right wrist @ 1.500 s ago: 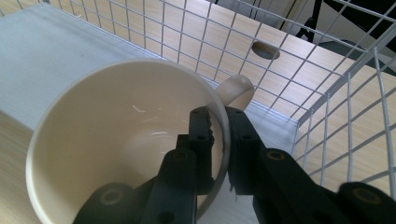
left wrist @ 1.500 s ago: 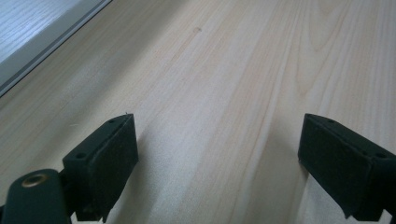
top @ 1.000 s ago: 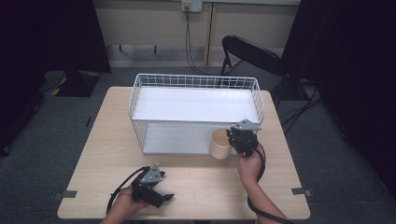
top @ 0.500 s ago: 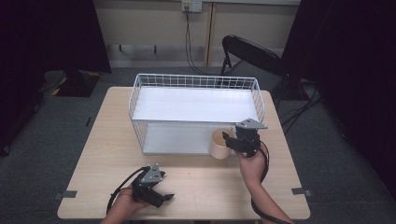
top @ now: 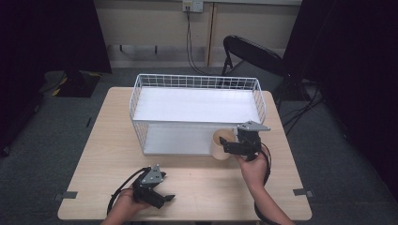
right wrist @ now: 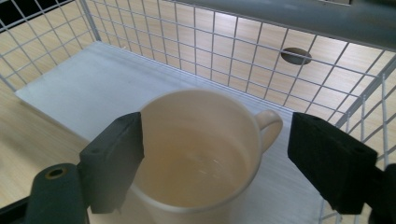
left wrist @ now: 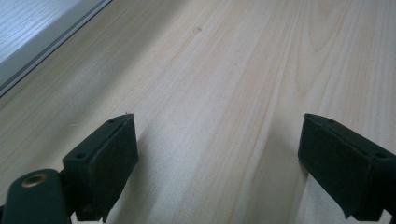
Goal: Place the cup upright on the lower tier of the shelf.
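Observation:
A cream mug (top: pixel 219 143) with a handle stands upright on the lower white shelf of the wire rack (top: pixel 197 80), at its front right corner. My right gripper (top: pixel 229 145) reaches at it from the right. Its jaws have just been opening and now stand open. In the right gripper view the mug (right wrist: pixel 196 172) sits between the wide-spread jaws of the right gripper (right wrist: pixel 215 140); the left pad is close to the rim, the right pad is clear of the handle. My left gripper (top: pixel 164 199) rests open near the table's front left, and in its own view the left gripper (left wrist: pixel 219 154) has bare wood between its jaws.
The rack's wire walls (right wrist: pixel 210 37) rise behind and to the right of the mug. The wooden table (top: pixel 94 140) has bare room in front of the rack. A black chair (top: pixel 248 51) stands behind the table, with dark curtains on both sides.
The right gripper's jaws have spread apart and let go of the mug, which stays standing on the shelf. The left gripper has not moved.

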The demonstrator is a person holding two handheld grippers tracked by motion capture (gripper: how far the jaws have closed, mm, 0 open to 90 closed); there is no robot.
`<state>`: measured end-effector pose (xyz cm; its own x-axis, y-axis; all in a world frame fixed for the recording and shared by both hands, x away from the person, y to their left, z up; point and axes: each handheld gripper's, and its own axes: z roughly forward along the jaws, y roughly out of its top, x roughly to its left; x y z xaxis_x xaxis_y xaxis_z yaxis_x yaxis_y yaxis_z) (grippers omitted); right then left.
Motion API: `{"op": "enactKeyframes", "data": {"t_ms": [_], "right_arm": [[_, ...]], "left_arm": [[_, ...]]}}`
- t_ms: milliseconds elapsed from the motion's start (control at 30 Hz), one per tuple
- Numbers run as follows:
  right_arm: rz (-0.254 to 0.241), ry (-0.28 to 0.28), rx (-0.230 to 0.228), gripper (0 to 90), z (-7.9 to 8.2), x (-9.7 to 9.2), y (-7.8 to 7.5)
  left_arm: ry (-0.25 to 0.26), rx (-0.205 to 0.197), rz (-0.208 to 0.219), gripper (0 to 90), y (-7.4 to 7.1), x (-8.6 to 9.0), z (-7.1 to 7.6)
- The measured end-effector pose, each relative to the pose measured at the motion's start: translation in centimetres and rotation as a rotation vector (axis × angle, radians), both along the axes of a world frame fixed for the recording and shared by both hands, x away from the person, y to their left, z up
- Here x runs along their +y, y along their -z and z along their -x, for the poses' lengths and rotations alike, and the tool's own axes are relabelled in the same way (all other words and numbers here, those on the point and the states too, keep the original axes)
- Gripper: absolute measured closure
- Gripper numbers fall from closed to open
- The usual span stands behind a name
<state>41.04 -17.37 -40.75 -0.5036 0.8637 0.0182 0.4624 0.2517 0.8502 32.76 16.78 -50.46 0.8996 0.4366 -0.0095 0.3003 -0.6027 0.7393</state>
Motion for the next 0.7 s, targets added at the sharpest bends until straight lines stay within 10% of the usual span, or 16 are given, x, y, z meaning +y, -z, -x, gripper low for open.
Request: {"op": "enactKeyframes", "data": {"t_ms": [700], "right_arm": [[-0.012,-0.037,0.017,13.9,2.2,-0.3,0.7]], "left_arm": [[0.000,0.000,0.000,11.6,0.0,0.0,0.0]]}}
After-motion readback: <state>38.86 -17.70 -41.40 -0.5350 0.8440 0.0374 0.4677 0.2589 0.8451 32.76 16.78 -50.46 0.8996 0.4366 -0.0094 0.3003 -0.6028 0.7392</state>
